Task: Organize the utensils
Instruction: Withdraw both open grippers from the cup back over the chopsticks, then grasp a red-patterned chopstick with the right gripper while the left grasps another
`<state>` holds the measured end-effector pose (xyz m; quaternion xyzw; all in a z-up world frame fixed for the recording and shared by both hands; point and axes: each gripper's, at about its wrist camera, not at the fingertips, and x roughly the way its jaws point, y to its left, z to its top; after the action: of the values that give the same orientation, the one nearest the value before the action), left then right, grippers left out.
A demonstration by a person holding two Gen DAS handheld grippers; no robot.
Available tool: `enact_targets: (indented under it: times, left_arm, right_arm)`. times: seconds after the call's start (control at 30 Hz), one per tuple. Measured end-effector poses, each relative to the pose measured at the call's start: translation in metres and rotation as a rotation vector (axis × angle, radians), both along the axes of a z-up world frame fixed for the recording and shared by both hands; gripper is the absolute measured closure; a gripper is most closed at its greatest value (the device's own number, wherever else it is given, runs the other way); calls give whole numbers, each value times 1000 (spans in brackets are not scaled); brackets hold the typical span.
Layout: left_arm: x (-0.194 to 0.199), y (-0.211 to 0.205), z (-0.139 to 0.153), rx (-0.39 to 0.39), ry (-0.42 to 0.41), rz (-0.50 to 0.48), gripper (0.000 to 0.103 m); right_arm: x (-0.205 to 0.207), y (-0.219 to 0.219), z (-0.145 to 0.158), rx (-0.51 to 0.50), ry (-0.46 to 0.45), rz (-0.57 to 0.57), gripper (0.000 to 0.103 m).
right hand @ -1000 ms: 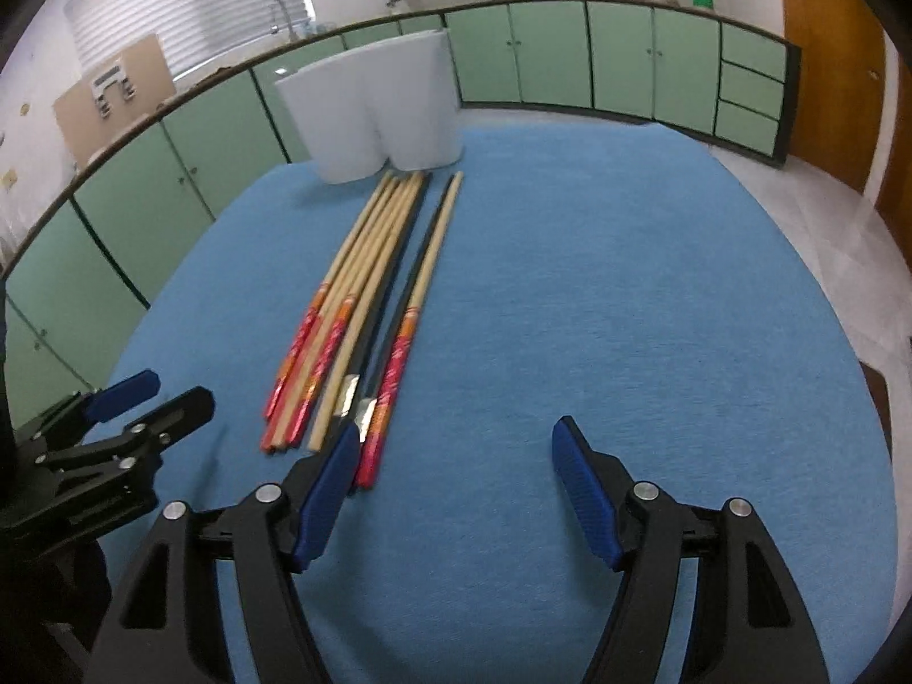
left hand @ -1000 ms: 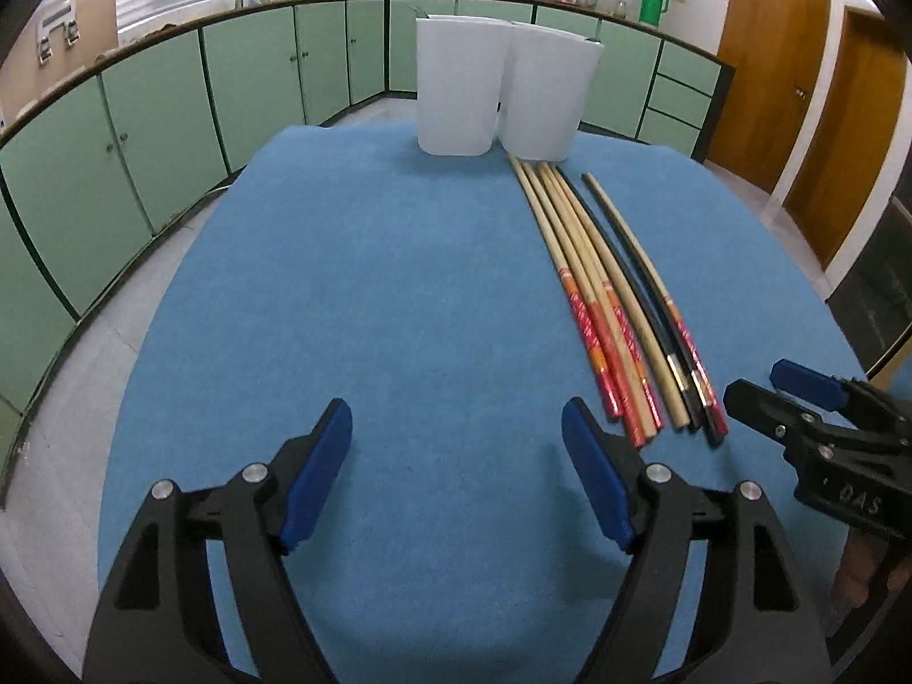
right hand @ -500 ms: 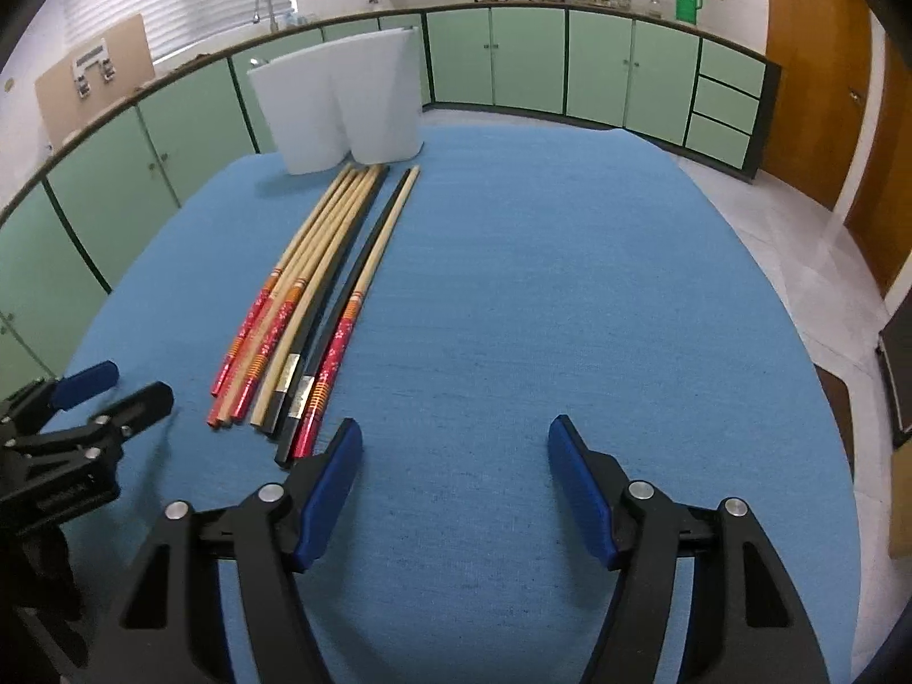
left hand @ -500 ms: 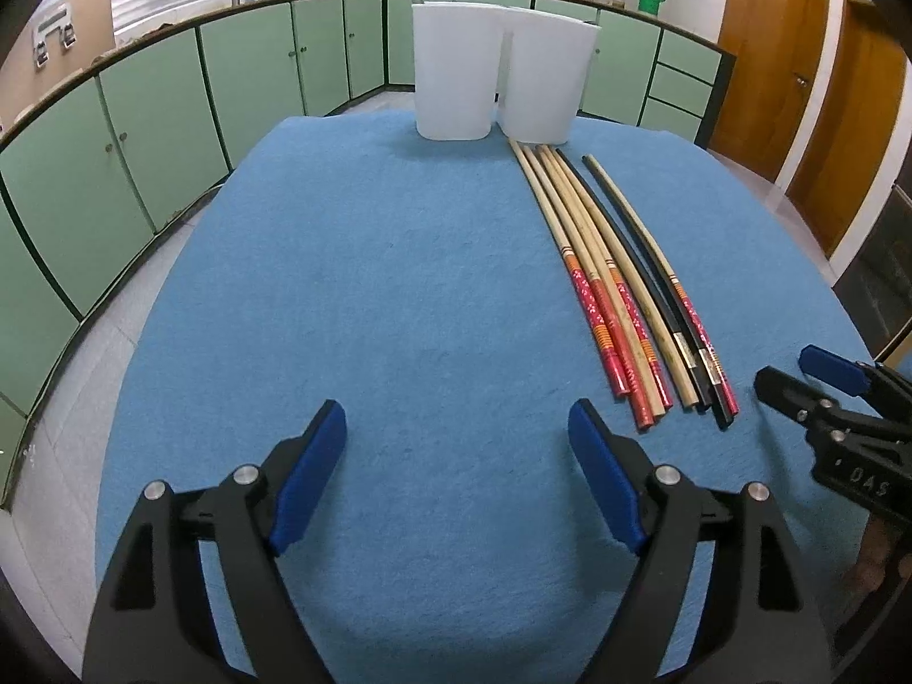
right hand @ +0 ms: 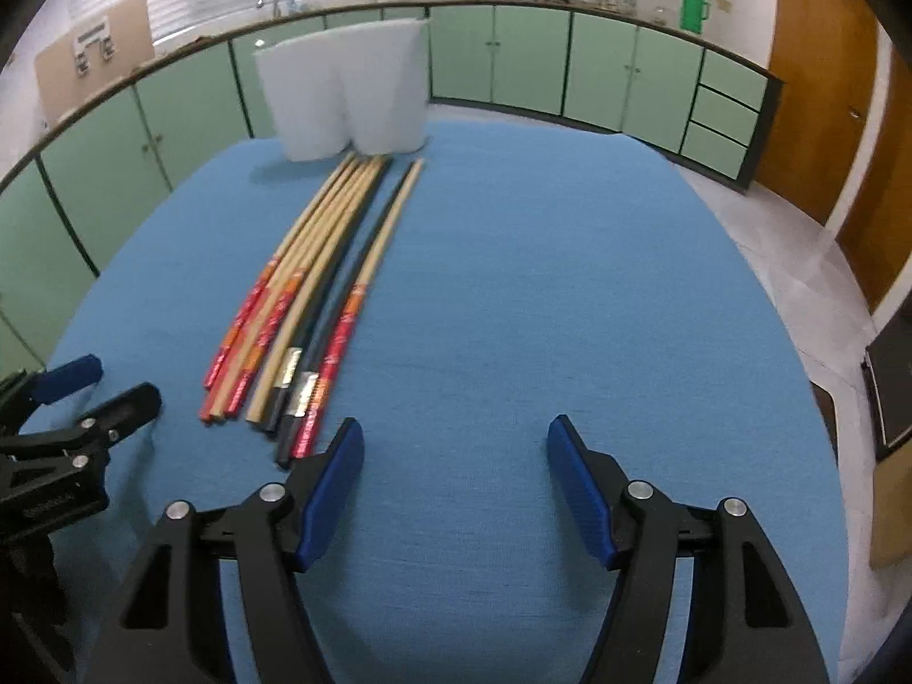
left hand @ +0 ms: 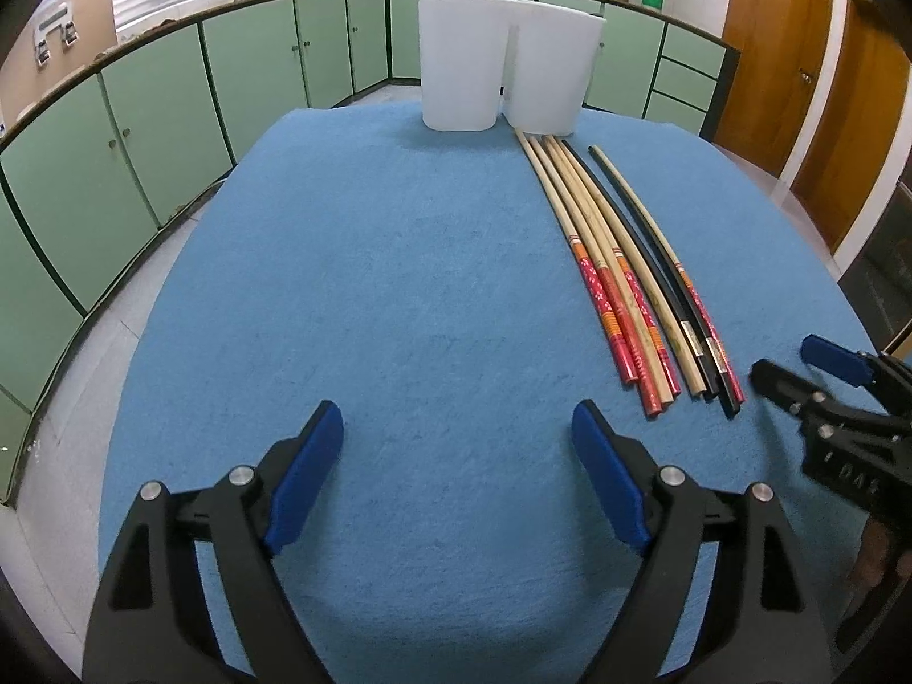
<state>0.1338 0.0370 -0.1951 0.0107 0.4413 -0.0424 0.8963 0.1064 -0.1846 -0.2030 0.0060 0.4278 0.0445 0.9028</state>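
Chopsticks (left hand: pixel 621 279) in a loose bundle on the blue table cover (left hand: pixel 399 285), far tips just short of two white tubs (left hand: pixel 459 57) standing side by side at the far edge. Mostly pale wood with red patterned ends, plus dark ones tucked among them; exact count hard to settle where the sticks overlap. Insides of both tubs hidden by their walls; in the right wrist view blurred as well.

Left gripper (left hand: pixel 459 427) over bare cloth, well to the left of the bundle, jaws widening and nothing between the blue pads (left hand: pixel 305 473). Right gripper (right hand: pixel 453 444) likewise parted and empty, its left pad just beside the near ends of the bundle, whether touching or not hard to tell.

Each gripper partly cut off in the other's view: only finger ends and part of the black frame inside the rim. Part of a hand (left hand: pixel 880 558) dim at the lower right of the left view. Lettering on the frame too blurred to read.
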Motion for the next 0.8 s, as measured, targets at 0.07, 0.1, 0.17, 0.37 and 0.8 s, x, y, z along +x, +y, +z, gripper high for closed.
enact_targets:
  times: [0.07,0.1,0.17,0.37,0.8]
  left_arm:
    - [4,0,-1,5,1,-2,21]
    - [4,-1,-1,7,1,-2,21]
    - [4,0,-1,10,1,0,21]
    - [4,4,-1,10,0,14,21]
    - [6,2,-4,16,6,14,20]
  right_arm:
    - [-2,-5,2,55,2,5,38]
    - [-3,-5,3,83,6,19,38]
    - [-6,3,3,90,4,52,38]
    - [-8,28,-1,-11,-2,95,37]
    - [-4,22,1,58,-14,85,56]
